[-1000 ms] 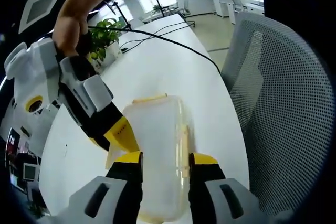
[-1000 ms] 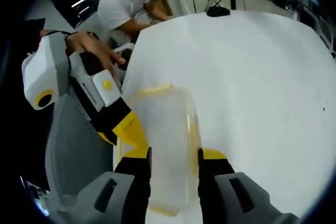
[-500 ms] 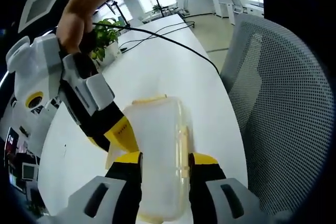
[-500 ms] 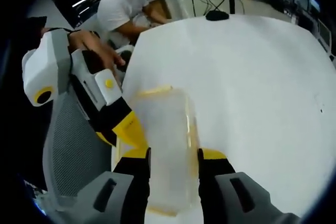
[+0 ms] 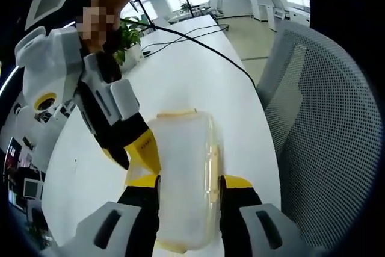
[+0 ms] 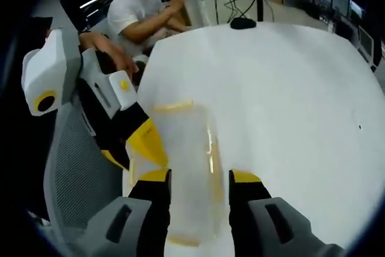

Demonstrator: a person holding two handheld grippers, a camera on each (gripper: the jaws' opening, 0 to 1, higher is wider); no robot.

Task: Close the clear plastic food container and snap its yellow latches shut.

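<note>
On white table [image 5: 198, 82]: one clear container [image 5: 183, 173], pinched by left claw [image 5: 189, 186] and right claw [image 6: 198, 180].

Yellow tips, clear plastic, white counter

Between the black, yellow-tipped jaws of your left tool [image 5: 189, 186] sits the cloudy clear container [image 5: 183, 173] with pale yellow latches [image 5: 210, 170]; your right tool [image 6: 199, 183] wears the same black and yellow under a grey body. Beyond the tools the counter [image 6: 289, 106] is plain white. Right of the left tool, the chair [image 5: 325, 130] is grey mesh dotted with dark holes, and far ahead the plant [image 5: 129, 34] is green.
</note>
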